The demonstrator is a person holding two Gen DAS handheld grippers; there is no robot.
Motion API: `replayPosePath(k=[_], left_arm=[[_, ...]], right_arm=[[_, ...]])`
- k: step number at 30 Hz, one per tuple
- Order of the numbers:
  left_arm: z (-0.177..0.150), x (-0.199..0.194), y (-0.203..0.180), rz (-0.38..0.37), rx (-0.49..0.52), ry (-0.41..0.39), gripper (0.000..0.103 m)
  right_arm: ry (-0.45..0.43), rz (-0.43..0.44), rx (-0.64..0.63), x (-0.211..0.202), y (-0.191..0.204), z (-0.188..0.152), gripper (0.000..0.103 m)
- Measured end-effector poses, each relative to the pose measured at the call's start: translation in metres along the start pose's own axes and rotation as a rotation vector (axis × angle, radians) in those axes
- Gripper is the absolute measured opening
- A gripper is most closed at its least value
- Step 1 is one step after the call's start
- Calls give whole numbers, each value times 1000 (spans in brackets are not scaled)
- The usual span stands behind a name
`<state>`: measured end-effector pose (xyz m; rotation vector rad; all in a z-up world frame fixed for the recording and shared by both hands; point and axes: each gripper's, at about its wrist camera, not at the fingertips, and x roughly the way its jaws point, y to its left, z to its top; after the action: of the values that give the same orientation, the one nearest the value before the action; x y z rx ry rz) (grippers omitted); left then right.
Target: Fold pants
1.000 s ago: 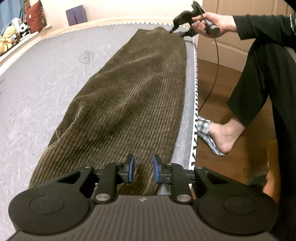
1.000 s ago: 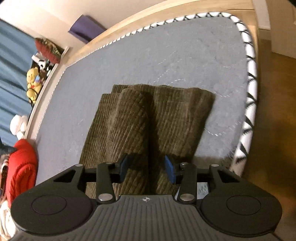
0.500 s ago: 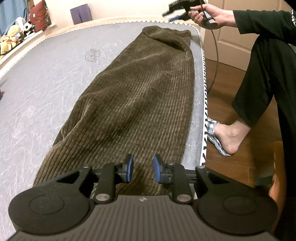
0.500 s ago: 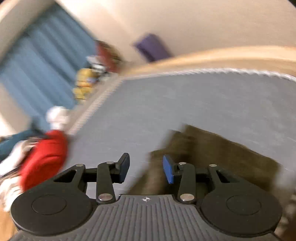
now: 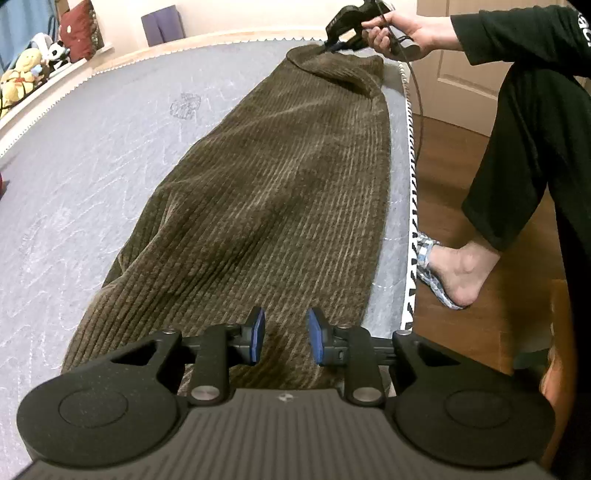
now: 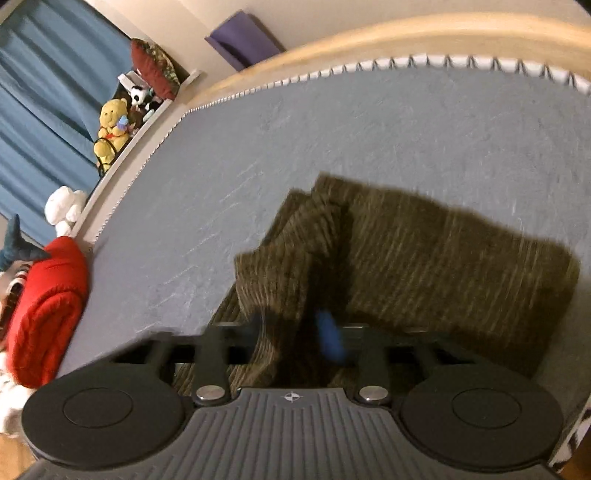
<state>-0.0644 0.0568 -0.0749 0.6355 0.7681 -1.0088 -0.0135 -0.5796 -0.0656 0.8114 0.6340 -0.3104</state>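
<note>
Brown corduroy pants (image 5: 280, 192) lie lengthwise along the right side of a grey mattress (image 5: 92, 147). My left gripper (image 5: 283, 338) is open, its blue pads just above the near end of the pants. My right gripper (image 5: 345, 35), held in a hand, is at the far end, where the cloth is humped up. In the right wrist view the pants' end (image 6: 424, 258) is bunched into folds, and the right gripper (image 6: 295, 328) is blurred with cloth between its pads; how tightly it grips is unclear.
The mattress edge (image 5: 412, 206) runs just right of the pants, with wooden floor, the person's leg and slippered foot (image 5: 450, 273) beyond. A red blanket (image 6: 44, 310) and plush toys (image 6: 110, 129) line the far side by blue curtains.
The right gripper swung up away from the pants, then came back down onto the far end, which is now humped up. The left gripper has stayed open over the near end.
</note>
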Motion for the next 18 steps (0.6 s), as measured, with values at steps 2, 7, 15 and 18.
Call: replayPosePath(k=[2, 7, 15, 18], left_arm=[[-1, 0, -3, -3, 12, 3, 29], [1, 4, -6, 3, 49, 10, 29], [15, 8, -8, -27, 67, 11, 32], [12, 13, -10, -33, 66, 41, 43]], right_arm=[[-71, 17, -11, -18, 1, 7, 11], [-208, -47, -39, -70, -19, 18, 11], [-56, -393, 100, -87, -75, -7, 7], [-144, -546, 74, -103, -63, -5, 0]])
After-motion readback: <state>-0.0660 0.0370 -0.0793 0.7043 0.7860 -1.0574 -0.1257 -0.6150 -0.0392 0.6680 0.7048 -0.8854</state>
